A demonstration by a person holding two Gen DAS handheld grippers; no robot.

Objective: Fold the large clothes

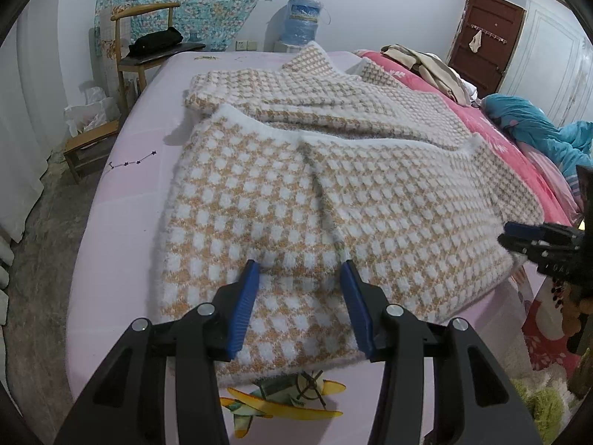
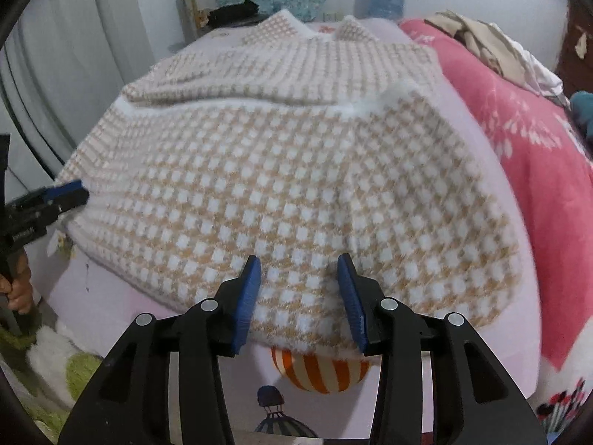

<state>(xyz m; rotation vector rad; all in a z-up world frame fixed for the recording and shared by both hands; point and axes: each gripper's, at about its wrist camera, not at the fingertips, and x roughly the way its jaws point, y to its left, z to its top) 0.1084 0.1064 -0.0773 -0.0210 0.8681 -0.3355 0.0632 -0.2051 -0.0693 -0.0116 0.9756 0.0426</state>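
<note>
Checked sweater (image 1: 304, 193), folded, on pink bed sheet (image 1: 122, 230) | left gripper (image 1: 300, 270): jaws wide, over hem | right gripper (image 2: 299, 265): jaws wide, over hem

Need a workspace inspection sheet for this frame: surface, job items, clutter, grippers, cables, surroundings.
Surface: bed with pale pink sheet, cartoon prints at the near edge.
Job's things: checkered knit garment, tan and white, spread on the sheet with its lower part folded up over the upper part.
Clutter: pink quilt, beige clothes pile, teal bedding.
Grippers: left gripper and right gripper both with jaws open over the garment's near edge, nothing held.
Cables: nothing seen.
Surroundings: wooden chair, water jug, brown door.
</note>
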